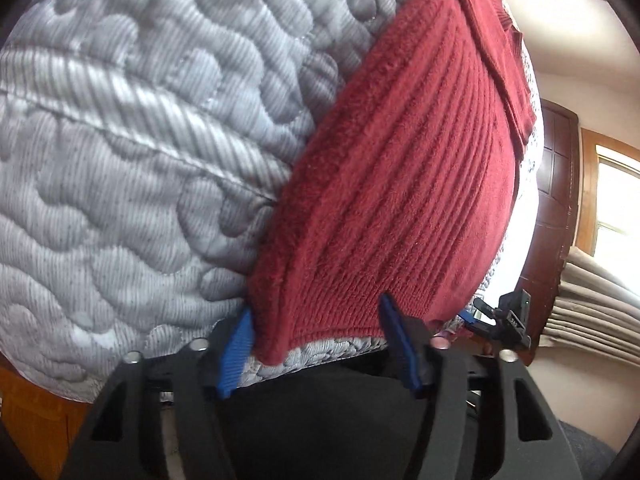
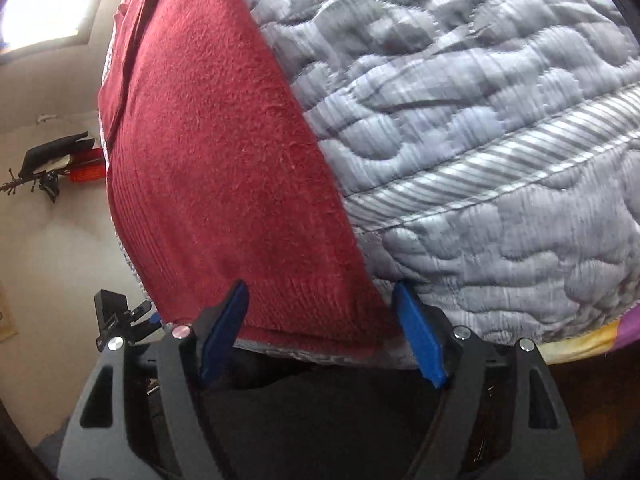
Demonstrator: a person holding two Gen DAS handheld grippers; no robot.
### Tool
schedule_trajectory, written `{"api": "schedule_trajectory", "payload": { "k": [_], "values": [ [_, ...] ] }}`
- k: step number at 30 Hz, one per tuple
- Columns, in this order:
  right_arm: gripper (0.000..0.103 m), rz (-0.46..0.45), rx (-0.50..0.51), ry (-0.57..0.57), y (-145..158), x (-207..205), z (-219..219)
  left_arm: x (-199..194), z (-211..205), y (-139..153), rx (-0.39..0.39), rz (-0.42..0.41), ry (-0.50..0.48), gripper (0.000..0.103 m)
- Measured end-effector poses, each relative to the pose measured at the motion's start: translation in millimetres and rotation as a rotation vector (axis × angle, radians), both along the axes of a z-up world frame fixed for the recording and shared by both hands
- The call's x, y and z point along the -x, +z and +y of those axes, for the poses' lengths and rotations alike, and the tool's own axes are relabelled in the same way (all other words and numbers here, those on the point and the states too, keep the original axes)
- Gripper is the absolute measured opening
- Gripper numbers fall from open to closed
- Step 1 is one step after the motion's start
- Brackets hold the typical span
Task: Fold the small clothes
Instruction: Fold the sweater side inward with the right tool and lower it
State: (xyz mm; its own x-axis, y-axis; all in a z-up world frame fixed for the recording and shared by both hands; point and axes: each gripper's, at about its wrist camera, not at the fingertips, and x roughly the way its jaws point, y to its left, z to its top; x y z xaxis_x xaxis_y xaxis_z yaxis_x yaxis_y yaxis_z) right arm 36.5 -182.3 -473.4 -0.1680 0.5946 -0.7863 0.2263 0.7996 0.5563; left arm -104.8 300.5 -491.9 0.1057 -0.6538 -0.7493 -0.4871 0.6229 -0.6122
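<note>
A dark red knitted garment (image 1: 400, 184) lies flat on a grey quilted mattress (image 1: 140, 152), with a folded layer on its far end. My left gripper (image 1: 316, 312) is open at the garment's near left corner, its blue pads on either side of the hem. In the right wrist view the same red garment (image 2: 224, 160) stretches away over the mattress (image 2: 480, 140). My right gripper (image 2: 322, 294) is open at the near right corner, with the hem edge lying between its blue pads. Each view shows the other gripper (image 1: 508, 316) (image 2: 120, 320) at the garment's opposite corner.
A dark wooden door (image 1: 556, 184) and a bright window (image 1: 616, 200) stand beyond the mattress, with pale curtains (image 1: 592, 300) below. A wall shelf with dark and red items (image 2: 60, 164) hangs on the other side. A colourful cloth (image 2: 600, 336) shows at the mattress edge.
</note>
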Motion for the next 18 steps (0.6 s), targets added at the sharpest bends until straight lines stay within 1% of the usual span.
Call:
{"api": "schedule_trajectory", "payload": {
  "k": [1,2,3,4,5,7,10,12,13,14,15,16,17,18],
  "values": [
    [0.069,0.001,-0.011,0.010,-0.4,1.1,2.1,-1.5,-1.0,-0.2,0.008,-0.004,-0.004,0.048],
    [0.065,0.004,-0.020,0.017,-0.5,2.0,2.1,-3.4,-1.8,-0.9,0.011,-0.003,-0.007,0.047],
    [0.064,0.006,-0.026,0.018,-1.2,3.5,3.9,-4.2,-1.9,-1.8,0.008,-0.002,-0.006,0.047],
    [0.063,0.010,-0.036,0.017,-2.0,5.0,3.9,-4.2,0.2,-3.1,0.003,0.003,0.000,0.050],
    [0.063,0.014,-0.045,0.016,-2.8,6.0,3.1,-1.5,6.1,-5.7,-0.005,0.012,0.012,0.062],
    [0.063,0.017,-0.048,0.025,-4.8,8.1,5.7,0.2,11.3,-8.1,0.025,0.019,0.054,0.067],
    [0.063,0.023,-0.039,0.034,-9.0,10.5,11.0,-4.9,6.7,-10.0,0.021,0.020,0.053,0.068],
    [0.057,0.026,-0.036,0.030,-11.1,13.1,9.3,-7.6,4.0,-8.1,0.010,0.016,0.038,0.066],
    [0.051,0.027,-0.037,0.028,-12.0,15.3,8.4,-9.9,0.6,-6.9,0.011,0.013,0.037,0.060],
    [0.041,0.032,-0.041,0.024,-12.7,16.3,6.6,-9.8,1.0,-6.5,0.011,0.011,0.040,0.046],
    [0.035,0.037,-0.044,0.022,-12.9,17.7,3.6,-9.3,-0.2,-7.4,0.008,0.014,0.041,0.040],
    [0.022,0.042,-0.047,0.021,-14.5,19.4,0.8,-9.4,-1.0,-7.8,0.004,0.017,0.042,0.031],
    [0.015,0.044,-0.054,0.017,-14.5,20.5,-1.2,-8.5,-0.4,-7.9,0.001,0.019,0.042,0.023],
    [0.012,0.046,-0.061,0.011,-13.8,21.3,-3.7,-7.6,0.2,-7.5,-0.002,0.019,0.042,0.018]
  ]
}}
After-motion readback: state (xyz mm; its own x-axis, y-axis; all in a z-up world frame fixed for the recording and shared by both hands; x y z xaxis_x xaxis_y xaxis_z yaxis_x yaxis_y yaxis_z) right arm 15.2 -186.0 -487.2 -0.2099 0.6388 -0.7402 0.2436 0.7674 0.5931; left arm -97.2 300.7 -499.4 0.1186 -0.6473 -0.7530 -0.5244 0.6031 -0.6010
